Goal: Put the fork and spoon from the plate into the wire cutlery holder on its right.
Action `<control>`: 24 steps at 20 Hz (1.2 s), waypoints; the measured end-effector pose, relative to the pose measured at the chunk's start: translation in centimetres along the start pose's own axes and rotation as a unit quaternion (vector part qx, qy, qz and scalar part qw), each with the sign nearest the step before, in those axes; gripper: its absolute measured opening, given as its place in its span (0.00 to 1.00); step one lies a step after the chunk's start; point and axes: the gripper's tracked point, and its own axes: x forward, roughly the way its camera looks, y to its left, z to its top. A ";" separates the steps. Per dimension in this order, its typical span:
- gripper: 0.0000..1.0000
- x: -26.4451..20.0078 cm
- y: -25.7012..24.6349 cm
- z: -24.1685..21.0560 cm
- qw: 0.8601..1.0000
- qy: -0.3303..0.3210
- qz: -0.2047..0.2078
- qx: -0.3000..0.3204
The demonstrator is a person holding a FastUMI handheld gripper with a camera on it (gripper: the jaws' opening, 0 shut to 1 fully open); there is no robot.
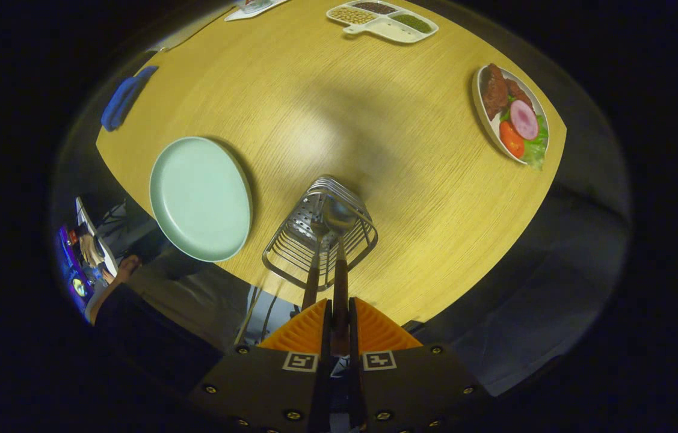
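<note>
The wire cutlery holder (320,231) stands on the wooden table (411,180) just ahead of my fingers, to the right of the pale green plate (200,198), which has nothing on it. The fork (313,270) stands in the holder, tines down, its brown handle leaning back towards me. My gripper (339,319) is shut on the brown handle of the spoon (339,264). The spoon's metal bowl reaches down inside the holder beside the fork, and I am looking down on it from above.
A white plate of meat and salad (512,114) lies at the table's right edge. A divided dish of beans (382,19) sits at the far side, with a blue cloth (124,99) at the far left corner. A person's arm (116,282) shows below the table's left edge.
</note>
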 end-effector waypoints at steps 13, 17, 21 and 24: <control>0.16 -10.3 5.1 -0.3 0.922 -0.370 -0.001 0.117; 0.16 -17.4 7.3 -1.7 0.806 -0.566 -0.061 0.163; 0.16 -22.3 10.2 -6.6 0.672 -0.701 -0.122 0.203; 0.16 -25.0 12.4 -8.9 0.608 -0.750 -0.167 0.202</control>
